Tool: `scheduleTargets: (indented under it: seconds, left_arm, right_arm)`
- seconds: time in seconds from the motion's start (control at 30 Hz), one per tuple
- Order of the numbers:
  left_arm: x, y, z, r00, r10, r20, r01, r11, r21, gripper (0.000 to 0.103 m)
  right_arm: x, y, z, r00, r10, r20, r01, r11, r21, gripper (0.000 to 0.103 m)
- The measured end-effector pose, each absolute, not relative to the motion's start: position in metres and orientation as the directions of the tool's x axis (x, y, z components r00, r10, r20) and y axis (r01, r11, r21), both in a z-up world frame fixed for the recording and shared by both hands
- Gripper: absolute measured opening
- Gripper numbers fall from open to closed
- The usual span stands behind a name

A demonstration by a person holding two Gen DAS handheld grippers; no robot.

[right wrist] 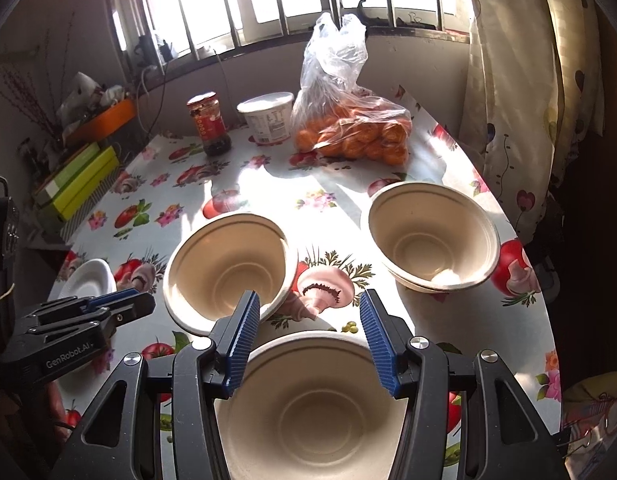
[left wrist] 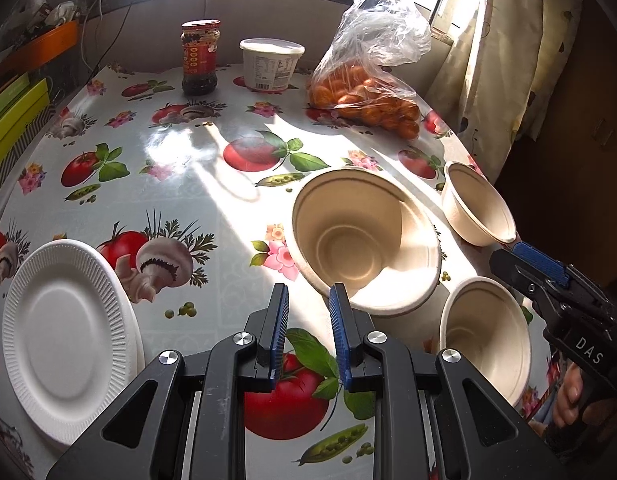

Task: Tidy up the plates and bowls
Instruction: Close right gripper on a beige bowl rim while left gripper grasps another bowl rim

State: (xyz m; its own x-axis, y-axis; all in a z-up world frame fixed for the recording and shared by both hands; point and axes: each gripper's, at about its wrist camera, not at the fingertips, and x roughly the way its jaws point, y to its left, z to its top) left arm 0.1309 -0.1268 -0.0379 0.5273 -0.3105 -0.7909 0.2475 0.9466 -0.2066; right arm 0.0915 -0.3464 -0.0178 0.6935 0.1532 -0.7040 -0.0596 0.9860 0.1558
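Observation:
Three beige paper bowls stand on the table. In the left wrist view the middle bowl (left wrist: 366, 246) lies just right of my left gripper (left wrist: 308, 320), which is open and empty, low over the table. The near bowl (left wrist: 484, 336) and the far bowl (left wrist: 478, 204) sit to the right. White paper plates (left wrist: 68, 336) are stacked at the left. In the right wrist view my right gripper (right wrist: 308, 340) is open above the near bowl (right wrist: 308, 408), holding nothing. The middle bowl (right wrist: 228, 270) is at left, the far bowl (right wrist: 430, 236) at right, and the plates (right wrist: 88, 280) far left.
A sauce jar (left wrist: 200, 58), a white tub (left wrist: 271, 64) and a bag of oranges (left wrist: 368, 96) stand at the table's far side. Green boxes (left wrist: 16, 116) lie off the left edge. A curtain (right wrist: 520, 92) hangs at the right. The table's edge (right wrist: 544, 320) curves close to the bowls.

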Motion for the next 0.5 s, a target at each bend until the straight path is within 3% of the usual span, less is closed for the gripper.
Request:
scheduleTargets:
  seconds: [0.13,0.37,0.5]
  left_arm:
    - [0.143,-0.126,-0.041,0.518,-0.316,-0.795,0.238,0.946,-0.22,0.022]
    - [0.159,-0.121,-0.047,0.508,-0.322,-0.799,0.212,0.946,-0.247,0.022]
    - [0.166,-0.122,-0.048,0.501,-0.339,-0.797,0.219,0.94,-0.262,0.022]
  right_arm:
    - [0.101,-0.345,-0.022,0.681,0.172,-0.712,-0.065,0.983,0.174,0.052]
    - [0.113,-0.342,-0.03,0.659,0.202,-0.724,-0.059,0.974,0.218,0.029]
    - [0.119,-0.339,-0.034,0.646,0.222,-0.731,-0.068,0.97,0.234,0.026]
